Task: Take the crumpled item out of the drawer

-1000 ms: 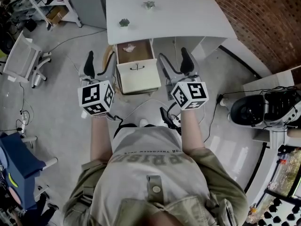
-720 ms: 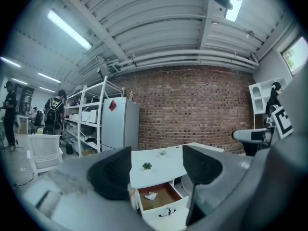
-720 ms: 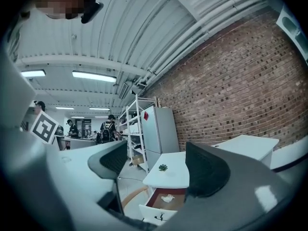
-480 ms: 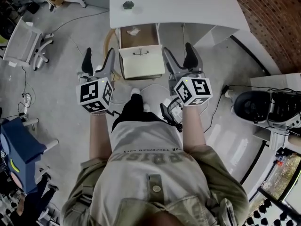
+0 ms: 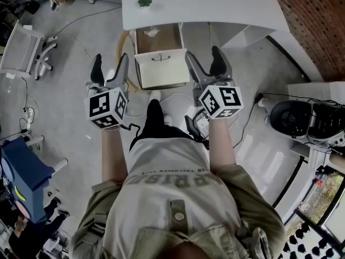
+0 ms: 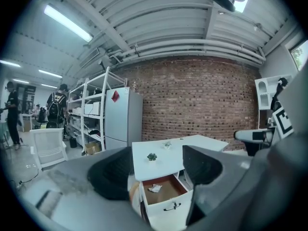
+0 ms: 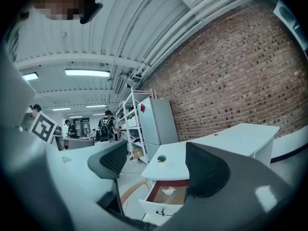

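Observation:
The white desk [image 5: 226, 4] has its drawer [image 5: 160, 72] pulled open, brown inside. A small white crumpled item [image 5: 151, 32] lies at the drawer's back left; it also shows in the left gripper view [image 6: 155, 188] and the right gripper view [image 7: 169, 191]. My left gripper [image 5: 109, 69] hangs open to the left of the drawer front, nothing between its jaws. My right gripper [image 5: 204, 63] stands open to the right of the drawer front, also empty. Both are well short of the crumpled item.
A small green plant [image 5: 144, 1] stands on the desktop above the drawer. A white chair [image 5: 21, 47] is at the left, cables run over the floor, and a black machine [image 5: 291, 118] sits at the right. A fridge [image 6: 122, 119] and shelves stand by the brick wall.
The desk and drawer have slid toward the top of the head view. Both grippers stayed open beside the drawer front, and a leg now shows below it.

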{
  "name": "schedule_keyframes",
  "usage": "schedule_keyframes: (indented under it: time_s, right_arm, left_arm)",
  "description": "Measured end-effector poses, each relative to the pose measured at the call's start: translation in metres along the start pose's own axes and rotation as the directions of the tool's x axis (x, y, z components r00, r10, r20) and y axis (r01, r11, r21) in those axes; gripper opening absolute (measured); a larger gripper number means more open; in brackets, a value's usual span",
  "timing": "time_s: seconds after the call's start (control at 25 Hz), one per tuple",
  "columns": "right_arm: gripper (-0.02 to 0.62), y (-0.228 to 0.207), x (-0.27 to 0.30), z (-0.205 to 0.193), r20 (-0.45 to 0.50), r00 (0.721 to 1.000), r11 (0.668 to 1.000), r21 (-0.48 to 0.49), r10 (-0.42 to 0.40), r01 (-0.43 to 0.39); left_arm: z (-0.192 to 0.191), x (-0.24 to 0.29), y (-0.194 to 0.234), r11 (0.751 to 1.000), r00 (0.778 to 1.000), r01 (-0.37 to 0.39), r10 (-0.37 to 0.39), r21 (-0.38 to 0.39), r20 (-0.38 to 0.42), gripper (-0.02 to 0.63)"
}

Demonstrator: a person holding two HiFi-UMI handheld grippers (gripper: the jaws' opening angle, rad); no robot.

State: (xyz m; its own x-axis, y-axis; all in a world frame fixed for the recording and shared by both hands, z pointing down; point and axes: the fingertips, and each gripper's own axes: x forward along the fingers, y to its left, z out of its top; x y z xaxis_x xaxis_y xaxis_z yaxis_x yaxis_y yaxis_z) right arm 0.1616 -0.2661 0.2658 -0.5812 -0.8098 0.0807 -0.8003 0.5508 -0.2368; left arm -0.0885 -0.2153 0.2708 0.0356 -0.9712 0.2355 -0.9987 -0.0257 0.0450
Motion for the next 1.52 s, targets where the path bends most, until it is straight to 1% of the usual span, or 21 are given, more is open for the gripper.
schedule_keyframes:
  time_s: [0.2,0.48,0.64,0.72,0.8,0.88,0.96,1.0,1.08,1.16,1.2,1.28,1.4,1.44,1.52]
  right_arm:
    - [0.370,-0.007,0.031,-0.012,-0.048,0.999,1.000,-0.011,0.007,-0.008]
    - [0.370,-0.015,0.095,-0.037,-0.118,0.993,0.999,-0.021,0.030,-0.033]
    - [0.370,-0.016,0.133,-0.061,-0.174,0.983,0.997,-0.042,0.057,-0.065]
    - [0.370,-0.019,0.151,-0.074,-0.206,0.976,0.996,-0.035,0.070,-0.079]
    - [0.371,-0.031,0.173,-0.086,-0.240,0.967,0.995,-0.027,0.082,-0.091]
    - [0.371,-0.050,0.196,-0.098,-0.281,0.955,0.994,-0.029,0.093,-0.105]
    - [0.370,-0.056,0.209,-0.118,-0.323,0.941,0.992,-0.035,0.100,-0.117]
    - [0.370,-0.050,0.207,-0.134,-0.344,0.934,0.992,-0.038,0.100,-0.120]
    - [0.371,-0.024,0.187,-0.177,-0.388,0.917,0.992,-0.048,0.091,-0.119]
    - [0.371,0.006,0.170,-0.221,-0.437,0.895,0.990,-0.062,0.086,-0.125]
    - [0.371,0.015,0.168,-0.238,-0.460,0.884,0.989,-0.068,0.088,-0.134]
    - [0.371,0.020,0.173,-0.262,-0.500,0.861,0.985,-0.078,0.096,-0.155]
    - [0.371,0.012,0.185,-0.288,-0.553,0.827,0.980,-0.095,0.097,-0.178]
    - [0.380,0.009,0.190,-0.297,-0.571,0.816,0.978,-0.099,0.095,-0.184]
    - [0.380,0.007,0.199,-0.317,-0.608,0.788,0.974,-0.106,0.097,-0.202]
  left_arm:
    - [-0.007,0.025,0.013,1.000,1.000,-0.005,0.005,-0.010,-0.027,0.337]
    - [-0.026,0.071,0.032,0.999,0.997,-0.006,0.003,-0.031,-0.075,0.337]
    - [-0.040,0.093,0.041,0.999,0.995,-0.006,0.002,-0.040,-0.104,0.337]
    - [-0.047,0.103,0.044,0.999,0.993,-0.009,0.003,-0.046,-0.120,0.337]
    - [-0.050,0.120,0.041,0.999,0.991,-0.010,0.003,-0.048,-0.135,0.337]
    - [-0.050,0.142,0.032,0.999,0.989,-0.006,0.000,-0.044,-0.147,0.337]
    - [-0.056,0.148,0.026,0.999,0.988,0.003,-0.010,-0.042,-0.156,0.337]
    - [-0.065,0.139,0.026,0.999,0.987,0.011,-0.018,-0.044,-0.160,0.337]
    - [-0.095,0.101,0.032,0.998,0.985,0.030,-0.038,-0.050,-0.171,0.337]
    - [-0.124,0.063,0.045,0.997,0.981,0.045,-0.055,-0.056,-0.185,0.337]
    - [-0.134,0.053,0.050,0.997,0.980,0.047,-0.058,-0.057,-0.191,0.337]
    - [-0.142,0.048,0.054,0.997,0.979,0.047,-0.057,-0.055,-0.197,0.337]
    - [-0.144,0.054,0.052,0.998,0.978,0.047,-0.055,-0.045,-0.199,0.337]
    - [-0.146,0.055,0.052,0.998,0.978,0.048,-0.055,-0.040,-0.201,0.337]
    - [-0.153,0.058,0.053,0.998,0.977,0.051,-0.057,-0.037,-0.208,0.337]
